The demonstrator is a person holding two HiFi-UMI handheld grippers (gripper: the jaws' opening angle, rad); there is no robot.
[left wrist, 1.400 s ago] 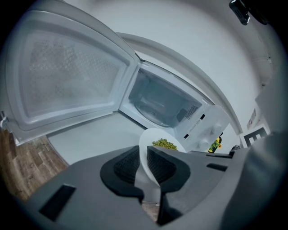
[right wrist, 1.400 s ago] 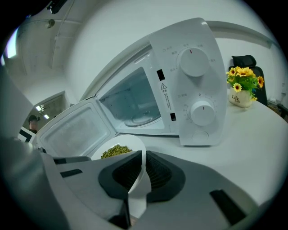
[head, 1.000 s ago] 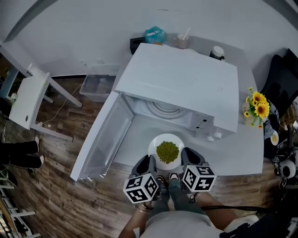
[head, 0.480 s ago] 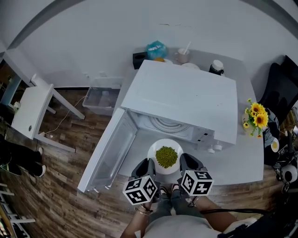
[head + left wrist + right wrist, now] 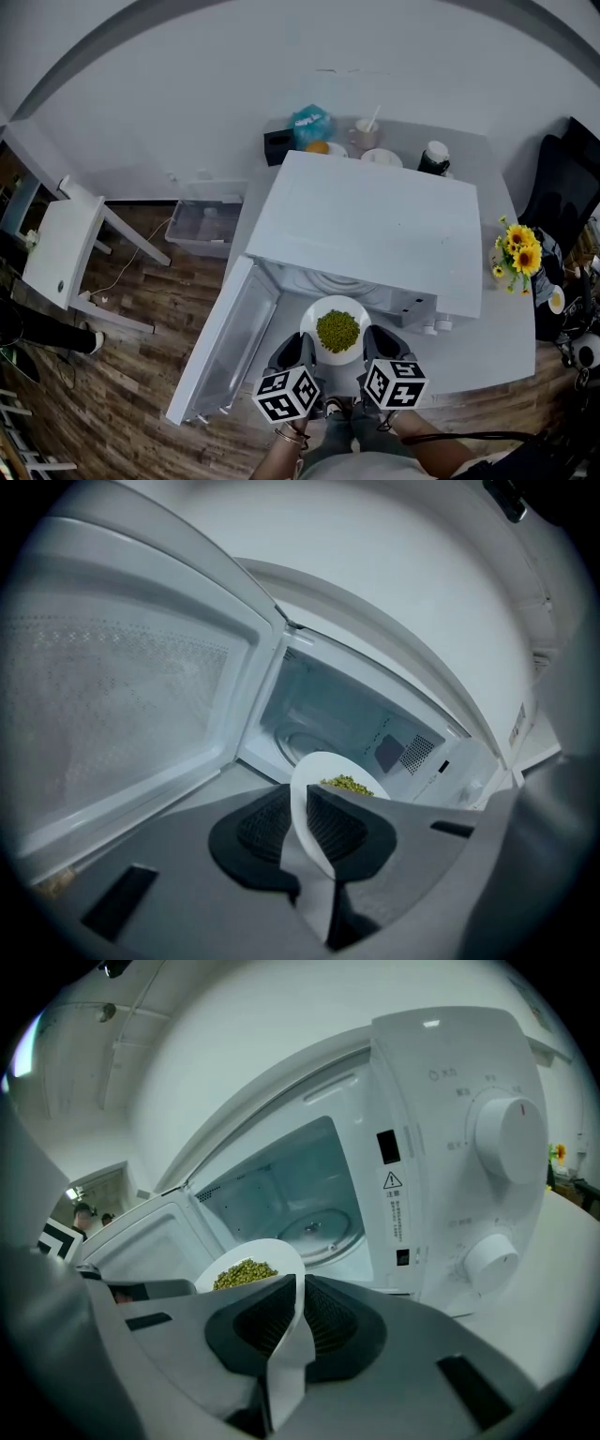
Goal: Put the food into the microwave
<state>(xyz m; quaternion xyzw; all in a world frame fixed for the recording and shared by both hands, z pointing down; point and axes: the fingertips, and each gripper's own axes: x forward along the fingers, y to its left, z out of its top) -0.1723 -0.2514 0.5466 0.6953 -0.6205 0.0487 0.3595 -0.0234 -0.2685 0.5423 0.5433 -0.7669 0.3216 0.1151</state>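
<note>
Left gripper [image 5: 298, 351] and right gripper [image 5: 379, 345] each clamped on a rim of the plate [image 5: 314, 317] of green peas [image 5: 338, 330], held at the mouth of the microwave [image 5: 375, 230], door [image 5: 228, 349] wide open; pickup done, set-down on turntable [image 5: 319, 1227] left.

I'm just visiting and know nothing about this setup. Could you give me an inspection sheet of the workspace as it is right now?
Surface: pale grey counter, carrying the microwave.
Job's things: round white plate of green beans held before the white microwave; door open, glass turntable bare.
Clutter: yellow sunflowers, blue plastic bag, pale cup, dark jar.
Grippers: left gripper and right gripper, jaws shut on the plate's rim.
Cables: black cable near the person.
Surroundings: wooden floor, white side table, clear plastic bin.
</note>
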